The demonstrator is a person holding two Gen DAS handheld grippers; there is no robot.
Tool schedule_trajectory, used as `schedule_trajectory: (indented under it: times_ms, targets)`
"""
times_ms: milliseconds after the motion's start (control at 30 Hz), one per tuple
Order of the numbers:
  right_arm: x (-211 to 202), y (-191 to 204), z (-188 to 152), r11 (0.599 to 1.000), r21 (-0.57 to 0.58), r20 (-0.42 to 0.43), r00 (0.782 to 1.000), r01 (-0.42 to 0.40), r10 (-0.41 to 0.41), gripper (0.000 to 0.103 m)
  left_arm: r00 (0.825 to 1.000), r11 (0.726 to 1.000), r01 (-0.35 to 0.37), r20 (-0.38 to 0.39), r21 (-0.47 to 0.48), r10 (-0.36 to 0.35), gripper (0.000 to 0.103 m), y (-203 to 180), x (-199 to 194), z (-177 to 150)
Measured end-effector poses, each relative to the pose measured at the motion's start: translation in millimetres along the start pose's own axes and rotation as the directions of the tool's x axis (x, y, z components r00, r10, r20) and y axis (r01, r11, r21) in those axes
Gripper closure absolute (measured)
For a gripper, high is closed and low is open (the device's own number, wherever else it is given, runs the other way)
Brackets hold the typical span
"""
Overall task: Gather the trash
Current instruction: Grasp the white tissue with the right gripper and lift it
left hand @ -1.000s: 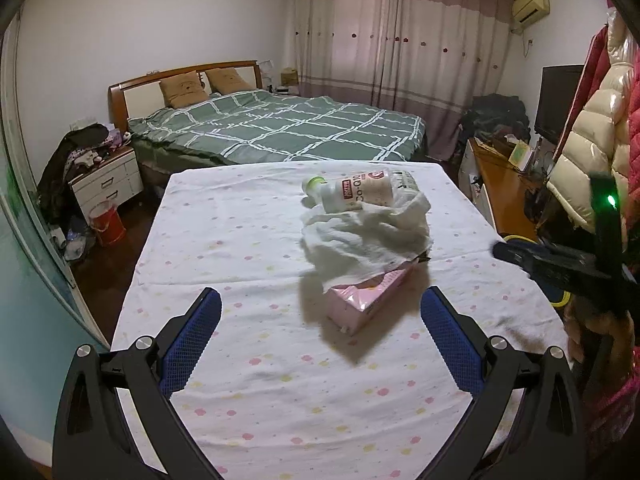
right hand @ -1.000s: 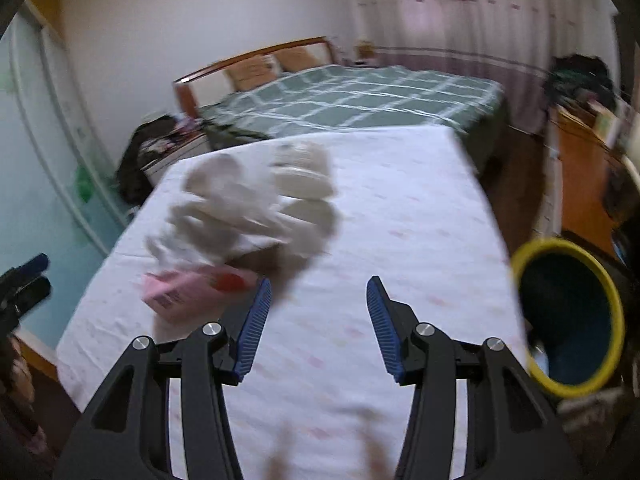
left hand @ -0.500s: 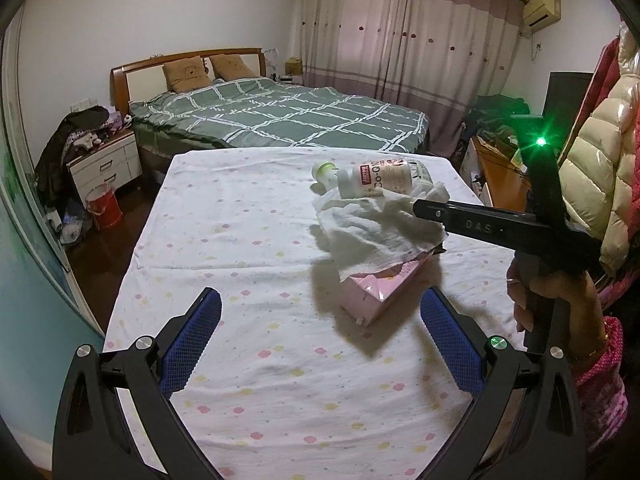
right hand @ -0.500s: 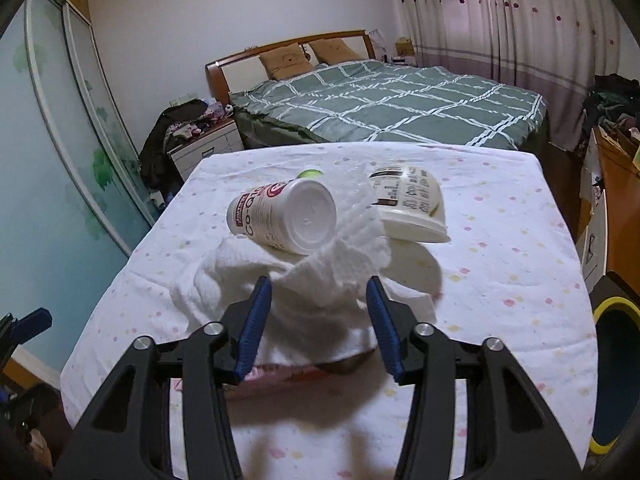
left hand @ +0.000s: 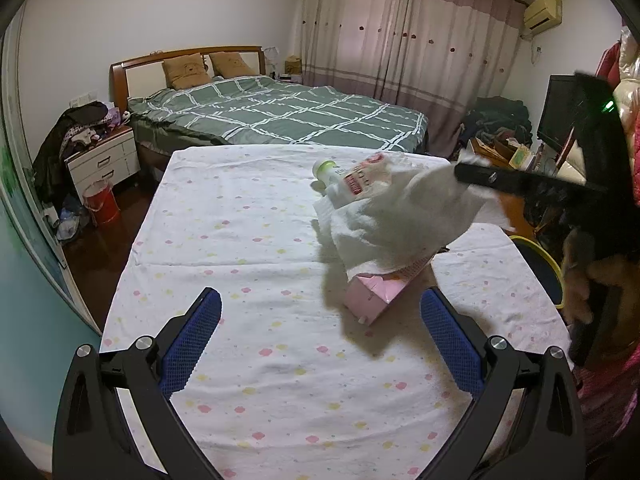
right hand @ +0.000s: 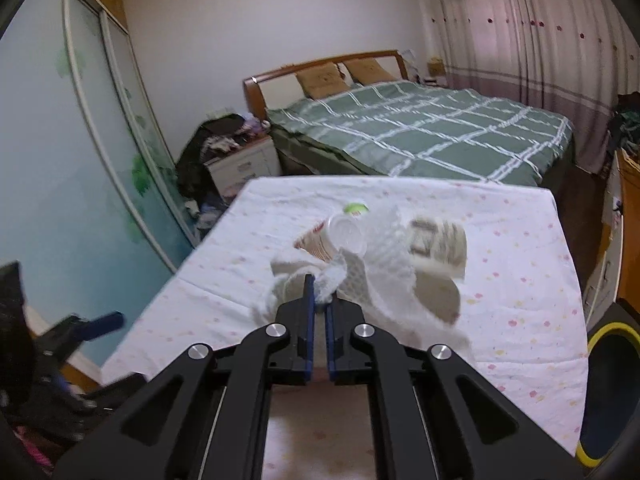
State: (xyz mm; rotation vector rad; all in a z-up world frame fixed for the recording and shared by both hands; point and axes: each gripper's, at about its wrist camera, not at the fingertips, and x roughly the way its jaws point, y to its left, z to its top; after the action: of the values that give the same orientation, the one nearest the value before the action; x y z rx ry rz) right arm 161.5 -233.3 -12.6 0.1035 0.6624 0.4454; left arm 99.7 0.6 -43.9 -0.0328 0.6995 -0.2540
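A white crumpled paper towel (left hand: 396, 216) lies over a trash pile on the table with the dotted white cloth (left hand: 240, 248). My right gripper (right hand: 319, 296) is shut on the towel (right hand: 332, 280) and lifts its edge. Under it lie a white bottle with a green cap (left hand: 340, 172), a pink carton (left hand: 376, 300) and a white cup (right hand: 440, 244). My left gripper (left hand: 320, 332) is open and empty, held low over the near side of the table, short of the carton.
A dark bin with a yellow rim (right hand: 608, 384) stands on the floor off the table's right side. A green checked bed (left hand: 280, 116) lies beyond the table. A nightstand (left hand: 100, 164) and red bucket (left hand: 102, 202) stand at the left.
My right gripper swung from the bin side to the pile, closed on the paper towel and raised its edge. My left gripper stayed open and nearly still.
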Motion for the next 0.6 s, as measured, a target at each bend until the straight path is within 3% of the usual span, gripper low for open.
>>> schedule_trajectory:
  times_ms: [267,600]
  targets:
    - [-36,5,7,1.000,-0.016,0.051,0.999,-0.008,0.009,0.098,0.999,0.999,0.034,-0.040,0.003,-0.034,0.005,-3,20,-4]
    - [-75,1,27,0.999,-0.023,0.142,0.989,-0.025,0.028,0.098,0.997,1.000,0.026,-0.073,0.000,-0.026,0.005,0,35,-8]
